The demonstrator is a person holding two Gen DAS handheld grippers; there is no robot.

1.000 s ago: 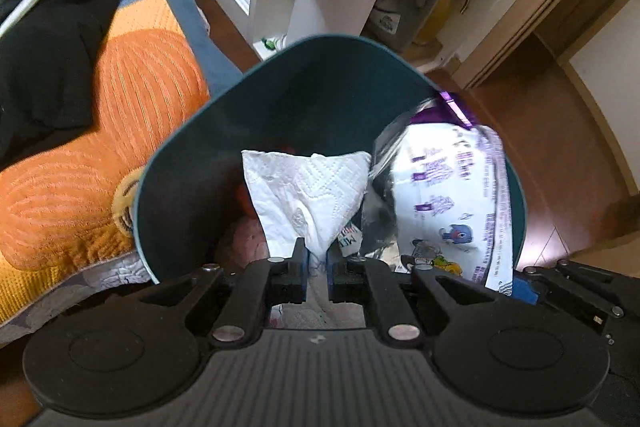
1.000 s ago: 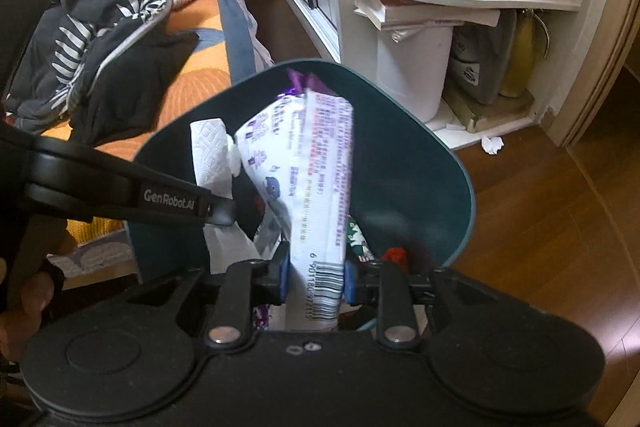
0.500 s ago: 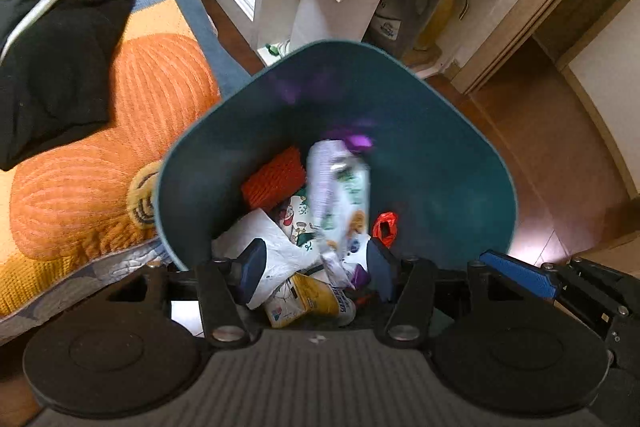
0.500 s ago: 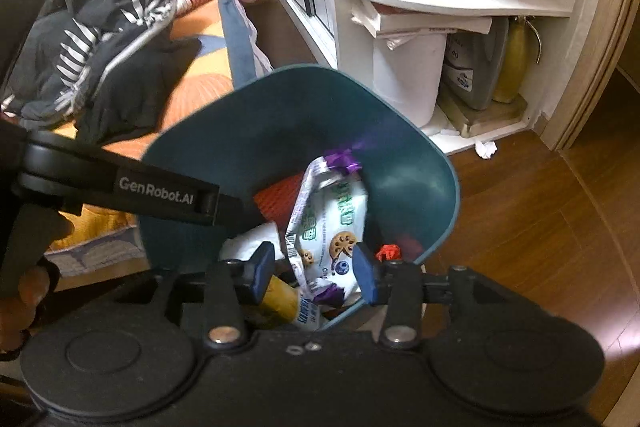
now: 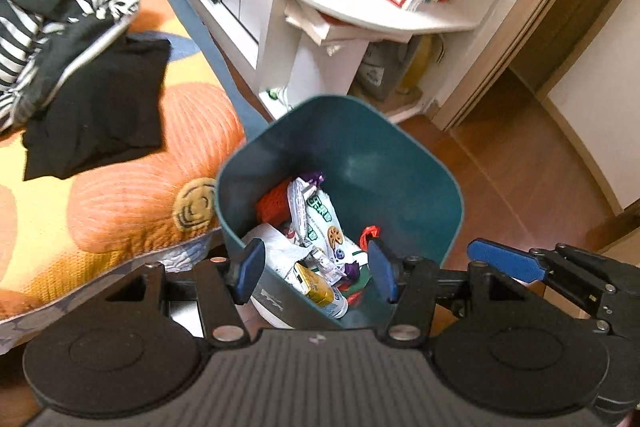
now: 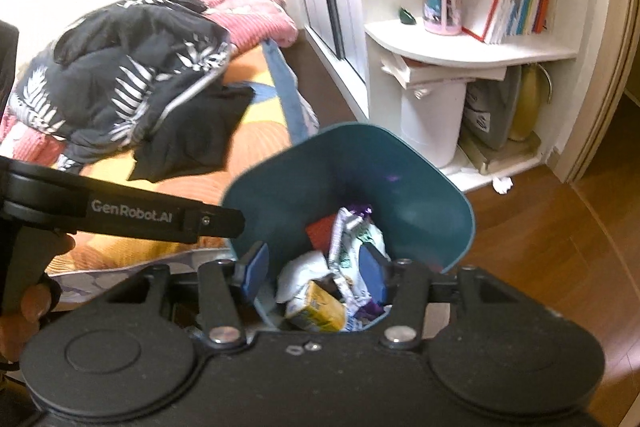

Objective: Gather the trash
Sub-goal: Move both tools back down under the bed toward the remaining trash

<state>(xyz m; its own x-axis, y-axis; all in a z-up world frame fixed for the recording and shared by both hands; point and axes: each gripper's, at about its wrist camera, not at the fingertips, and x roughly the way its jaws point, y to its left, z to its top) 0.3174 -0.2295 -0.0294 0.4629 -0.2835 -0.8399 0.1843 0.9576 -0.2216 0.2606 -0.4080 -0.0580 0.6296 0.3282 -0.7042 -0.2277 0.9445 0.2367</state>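
Left wrist view: left gripper (image 5: 316,269) spread, empty; right gripper (image 6: 314,269), jaws just opening, empty. Both hang over the teal plastic bin (image 5: 400,163), crumpled wrappers (image 5: 320,223) lying inside, evidently released.

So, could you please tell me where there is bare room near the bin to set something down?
The wooden floor right of the bin, toward the door frame, is bare. The orange bedspread between the black garment and the bin is also free. The bin's bottom is crowded with wrappers, and the shelf is full.
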